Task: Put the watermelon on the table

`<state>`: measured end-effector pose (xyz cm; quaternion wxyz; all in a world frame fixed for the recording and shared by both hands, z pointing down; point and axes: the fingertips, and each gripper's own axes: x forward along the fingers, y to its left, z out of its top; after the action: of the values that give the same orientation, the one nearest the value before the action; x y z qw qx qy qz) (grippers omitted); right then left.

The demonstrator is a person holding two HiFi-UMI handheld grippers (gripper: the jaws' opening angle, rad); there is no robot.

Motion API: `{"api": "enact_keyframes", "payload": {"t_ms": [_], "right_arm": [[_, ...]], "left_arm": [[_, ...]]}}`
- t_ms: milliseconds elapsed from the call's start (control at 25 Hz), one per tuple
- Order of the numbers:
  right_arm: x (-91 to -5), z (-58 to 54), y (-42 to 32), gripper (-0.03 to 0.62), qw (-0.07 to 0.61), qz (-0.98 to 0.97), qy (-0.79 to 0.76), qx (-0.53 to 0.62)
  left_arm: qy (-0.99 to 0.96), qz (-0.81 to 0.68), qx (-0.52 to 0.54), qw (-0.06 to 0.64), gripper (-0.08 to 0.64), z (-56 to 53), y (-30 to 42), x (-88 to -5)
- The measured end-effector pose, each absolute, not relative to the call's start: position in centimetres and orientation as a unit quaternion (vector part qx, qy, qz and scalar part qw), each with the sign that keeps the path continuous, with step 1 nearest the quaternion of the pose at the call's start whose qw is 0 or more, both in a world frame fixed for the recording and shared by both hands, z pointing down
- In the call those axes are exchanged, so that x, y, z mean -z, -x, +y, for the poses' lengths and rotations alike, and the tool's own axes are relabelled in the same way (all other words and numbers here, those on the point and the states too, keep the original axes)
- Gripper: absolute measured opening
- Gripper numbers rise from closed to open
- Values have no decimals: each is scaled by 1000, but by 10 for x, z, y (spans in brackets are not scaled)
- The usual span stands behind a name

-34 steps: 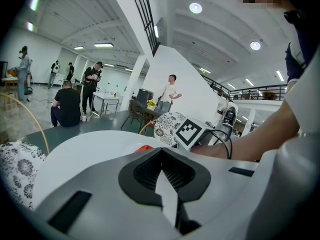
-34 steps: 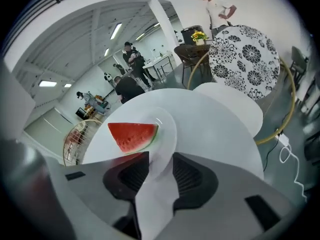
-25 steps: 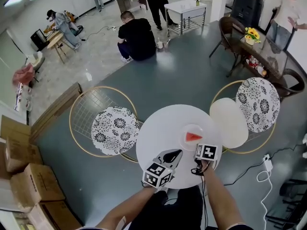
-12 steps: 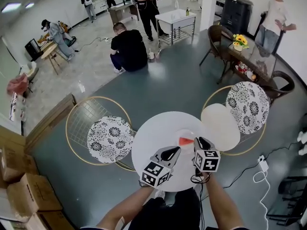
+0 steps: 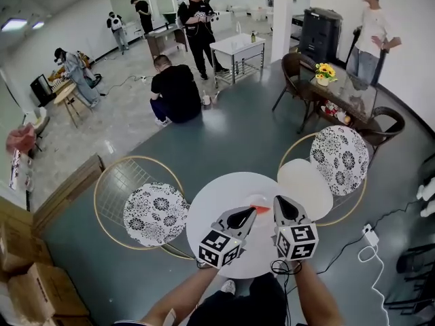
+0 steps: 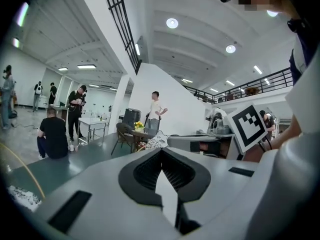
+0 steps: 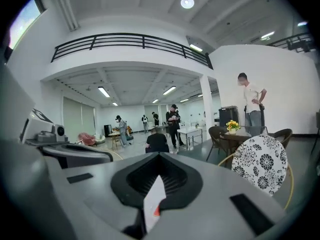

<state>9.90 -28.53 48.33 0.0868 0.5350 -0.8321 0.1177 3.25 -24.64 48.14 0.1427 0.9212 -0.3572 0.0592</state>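
Watermelon (image 5: 262,210): small red wedge slice, lying flat on a pale round plate (image 5: 256,199) at the right part of the table top. Mostly covered, only a thin red sliver shows. Table (image 5: 211,209): round, white top, otherwise bare.

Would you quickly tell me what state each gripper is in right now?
Left gripper: closed, holding nothing.
Right gripper: just closed, holding nothing.

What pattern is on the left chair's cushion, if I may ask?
Black-and-white floral; the cushion shows best in the head view.
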Motion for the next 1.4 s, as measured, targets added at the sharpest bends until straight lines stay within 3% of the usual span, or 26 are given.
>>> {"api": "enact_keyframes", "payload": {"t_ms": [640,1400], "right_arm": [[-414,-236,-71,3,14,-852,-516,-85],[-395,-223,-64,3,5,-858,-510,-69]], "left_arm": [[-929,-343,-37,135,5,-225,-19,-436],[-935,-329,-24,129,5,-213,-22,-422]]}}
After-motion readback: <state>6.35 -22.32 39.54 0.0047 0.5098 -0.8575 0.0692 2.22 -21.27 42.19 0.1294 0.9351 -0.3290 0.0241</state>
